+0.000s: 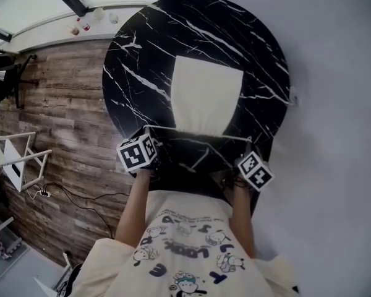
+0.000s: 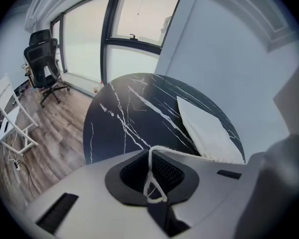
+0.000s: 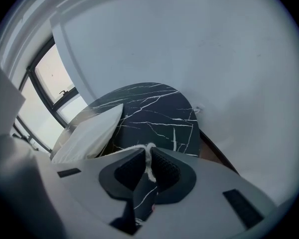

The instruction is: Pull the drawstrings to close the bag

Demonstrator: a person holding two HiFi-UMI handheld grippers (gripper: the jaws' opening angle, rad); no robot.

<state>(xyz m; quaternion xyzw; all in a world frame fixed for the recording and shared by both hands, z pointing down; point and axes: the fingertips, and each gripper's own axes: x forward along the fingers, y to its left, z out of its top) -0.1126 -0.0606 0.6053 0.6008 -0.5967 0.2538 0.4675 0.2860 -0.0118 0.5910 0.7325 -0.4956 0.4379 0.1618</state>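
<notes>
The pads of the left gripper (image 2: 150,156) are clamped on a looped white drawstring cord (image 2: 152,185), and those of the right gripper (image 3: 148,156) on a like cord. Both cords are drawn taut from the cream cloth bag (image 1: 205,94), which is laid flat on the round black marble-veined table (image 1: 142,48). A black office chair (image 2: 44,59) is seen beyond, by the window.

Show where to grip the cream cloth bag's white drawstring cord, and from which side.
Pinch the white drawstring cord at its ends, beside the near mouth of the cream cloth bag, from the person's side: it runs sideways where the left gripper and right gripper clamp it.
</notes>
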